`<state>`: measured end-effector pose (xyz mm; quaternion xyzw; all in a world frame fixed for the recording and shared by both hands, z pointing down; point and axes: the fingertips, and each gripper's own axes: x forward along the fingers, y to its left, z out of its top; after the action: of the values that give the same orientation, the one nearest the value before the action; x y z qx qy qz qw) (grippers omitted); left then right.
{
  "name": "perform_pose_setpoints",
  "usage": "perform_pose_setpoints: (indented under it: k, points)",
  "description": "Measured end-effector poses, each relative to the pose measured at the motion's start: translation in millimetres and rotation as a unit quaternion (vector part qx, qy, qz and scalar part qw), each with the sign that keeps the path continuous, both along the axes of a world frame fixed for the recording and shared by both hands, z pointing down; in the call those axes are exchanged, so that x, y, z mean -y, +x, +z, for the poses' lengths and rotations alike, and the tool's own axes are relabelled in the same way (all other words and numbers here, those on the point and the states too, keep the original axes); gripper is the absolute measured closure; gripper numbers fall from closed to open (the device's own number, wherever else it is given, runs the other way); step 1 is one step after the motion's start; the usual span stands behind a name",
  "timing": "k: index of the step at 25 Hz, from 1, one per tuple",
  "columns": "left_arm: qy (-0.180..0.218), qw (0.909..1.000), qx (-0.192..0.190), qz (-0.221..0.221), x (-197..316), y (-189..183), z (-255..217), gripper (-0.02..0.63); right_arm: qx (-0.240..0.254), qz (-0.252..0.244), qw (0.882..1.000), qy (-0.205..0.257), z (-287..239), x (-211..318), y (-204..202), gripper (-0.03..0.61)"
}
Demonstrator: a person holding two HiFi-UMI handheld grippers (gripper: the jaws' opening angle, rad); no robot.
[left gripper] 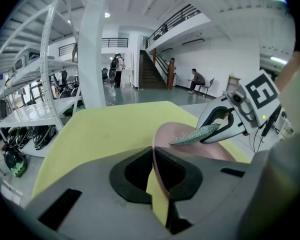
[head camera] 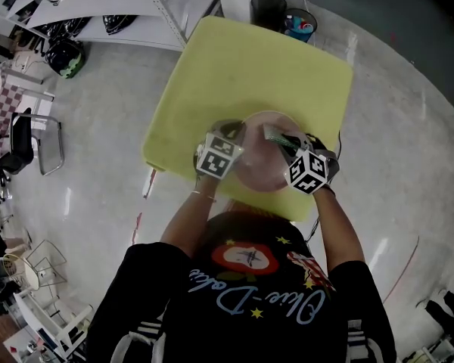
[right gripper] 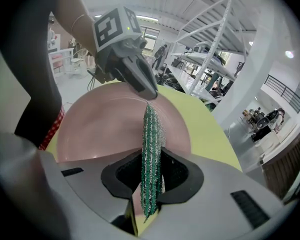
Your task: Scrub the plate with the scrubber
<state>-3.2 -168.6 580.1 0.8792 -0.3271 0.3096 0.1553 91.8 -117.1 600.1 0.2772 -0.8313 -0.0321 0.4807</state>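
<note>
Pink plate (right gripper: 100,126), green-striped scrubber (right gripper: 150,154), yellow table (head camera: 250,66).

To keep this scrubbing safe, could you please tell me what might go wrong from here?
The left tool pinches the plate only at its rim, so scrubbing pressure could twist it loose. The thin scrubber, held edgewise in the right tool, might fold or slip out.
</note>
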Motion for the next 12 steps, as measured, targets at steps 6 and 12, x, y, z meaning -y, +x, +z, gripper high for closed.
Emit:
perform_pose_setpoints:
  k: [6, 12]
  points:
    - [-0.001, 1.0000, 0.002, 0.000, 0.1, -0.8, 4.1, 0.604, 0.012, 0.022, 1.000, -0.016, 5.3, -17.1, 1.2, 0.515]
    - [-0.008, 0.9999, -0.005, -0.011, -1.7, -1.6, 7.0, 0.604, 0.018, 0.024, 0.999, -0.032, 13.7, -41.6, 0.9, 0.515]
